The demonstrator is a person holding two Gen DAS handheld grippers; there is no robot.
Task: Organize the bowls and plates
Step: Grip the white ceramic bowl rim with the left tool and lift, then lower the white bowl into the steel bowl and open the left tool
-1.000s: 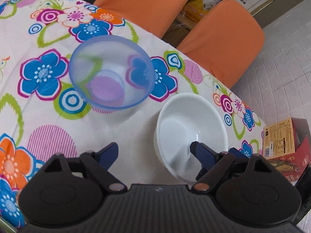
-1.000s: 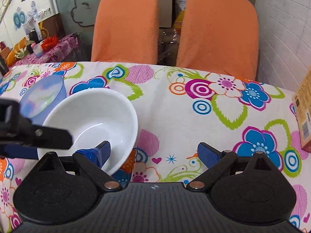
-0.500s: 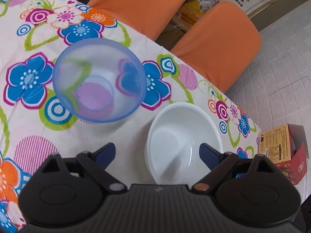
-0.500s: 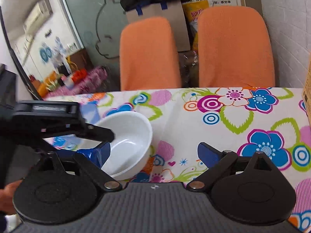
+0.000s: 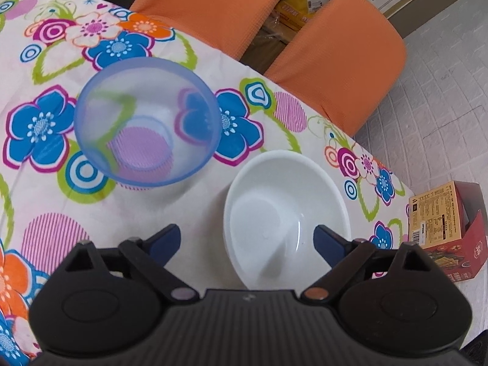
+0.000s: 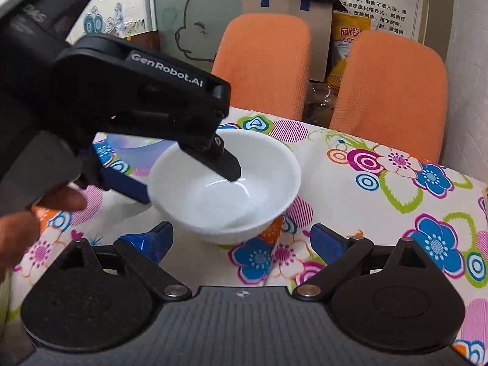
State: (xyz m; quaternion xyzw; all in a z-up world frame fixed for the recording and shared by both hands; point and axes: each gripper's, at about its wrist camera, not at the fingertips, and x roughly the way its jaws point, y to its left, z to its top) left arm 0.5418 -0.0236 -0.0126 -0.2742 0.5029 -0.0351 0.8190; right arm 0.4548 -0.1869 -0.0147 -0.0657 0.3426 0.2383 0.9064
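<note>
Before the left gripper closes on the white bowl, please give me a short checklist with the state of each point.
1. Left gripper open: ok, the jaws stand wide apart.
2. Rim of the white bowl between the jaws: ok, in the right wrist view one finger is inside the bowl and the other outside.
3. Bowl empty: ok, nothing shows inside it.
4. Blue bowl clear of the grasp: ok, it stands apart from the white bowl.
5. Right gripper out of the way: ok, open, holding nothing, nearer the camera than the bowl.
6. Finger already touching the bowl wall: cannot tell.
</note>
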